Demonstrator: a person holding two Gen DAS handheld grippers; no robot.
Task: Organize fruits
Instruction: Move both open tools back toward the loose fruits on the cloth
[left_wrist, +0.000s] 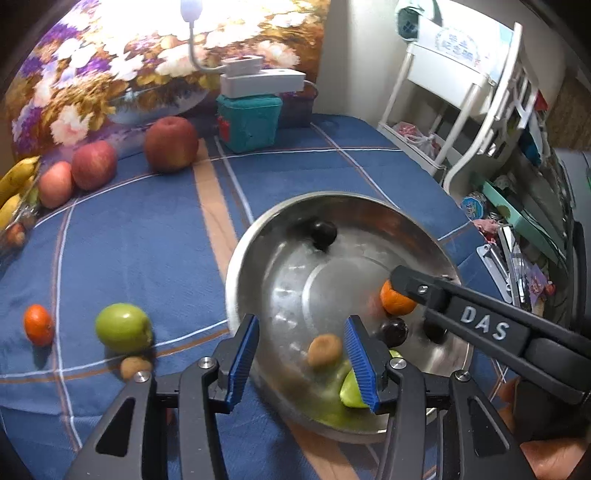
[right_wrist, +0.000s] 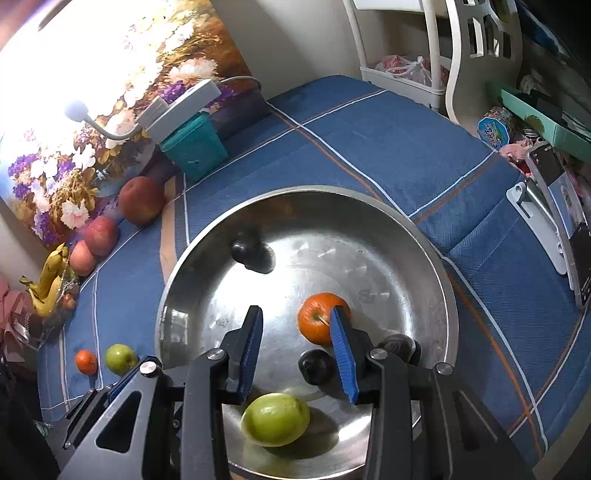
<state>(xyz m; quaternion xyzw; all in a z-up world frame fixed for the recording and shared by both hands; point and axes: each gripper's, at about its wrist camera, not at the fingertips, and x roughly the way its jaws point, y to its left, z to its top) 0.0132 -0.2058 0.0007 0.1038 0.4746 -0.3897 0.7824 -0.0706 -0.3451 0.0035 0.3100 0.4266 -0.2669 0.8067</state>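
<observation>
Fruits mostly sit in the steel bowl (right_wrist: 369, 206): a tangerine (right_wrist: 317, 323), a green apple (right_wrist: 275, 419), dark plums (right_wrist: 316, 365).
I see my left gripper (left_wrist: 301, 360) with fingers apart over a small brown fruit (left_wrist: 325, 350), gripping nothing; my right gripper (right_wrist: 297, 354) is parted and empty too. Next, the loose green apple (left_wrist: 123, 328): firm, smooth, likely slippery, so I'd grip across its widest middle.

The bowl (right_wrist: 369, 236) is polished metal, shiny and faintly scuffed. The tabletop (left_wrist: 129, 251) wears matt blue woven cloth with pale stripes. Each claw has black matt plastic arms and ribbed blue pads (left_wrist: 243, 354). The green apple (right_wrist: 275, 419) looks smooth and glossy.
</observation>
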